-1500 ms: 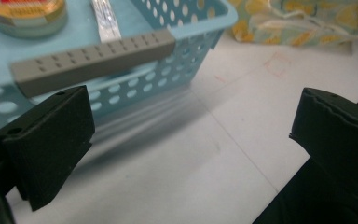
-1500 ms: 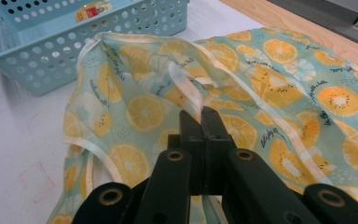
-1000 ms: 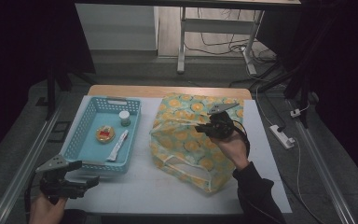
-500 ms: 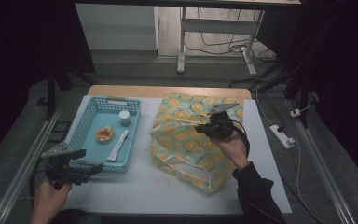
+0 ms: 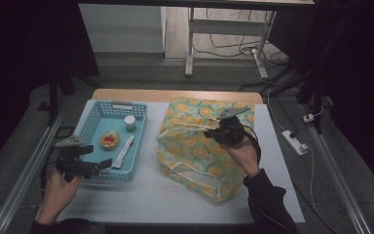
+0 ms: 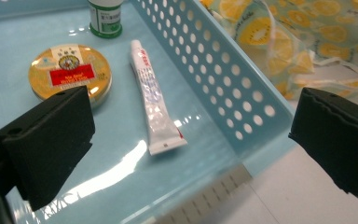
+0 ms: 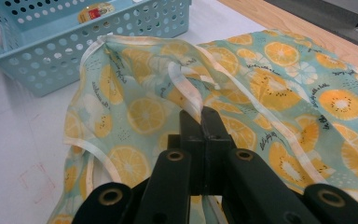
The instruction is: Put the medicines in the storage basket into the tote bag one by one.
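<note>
Red-labelled gold tin (image 6: 70,72) beside white tube (image 6: 153,100).

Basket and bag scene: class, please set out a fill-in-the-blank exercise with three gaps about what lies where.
1. The white tube lies inside the blue ____.
2. The right claw is shut on the white trim of the fruit-print ____.
3. Beside the tube lies a round gold ____ with a red label.

Missing words: basket; bag; tin

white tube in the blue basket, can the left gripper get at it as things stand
Probably yes. The left gripper stands open over the near end of the blue basket, and the white tube lies flat and uncovered on the basket floor between its jaws' line, apart from the round tin. The low basket wall is already cleared.
</note>
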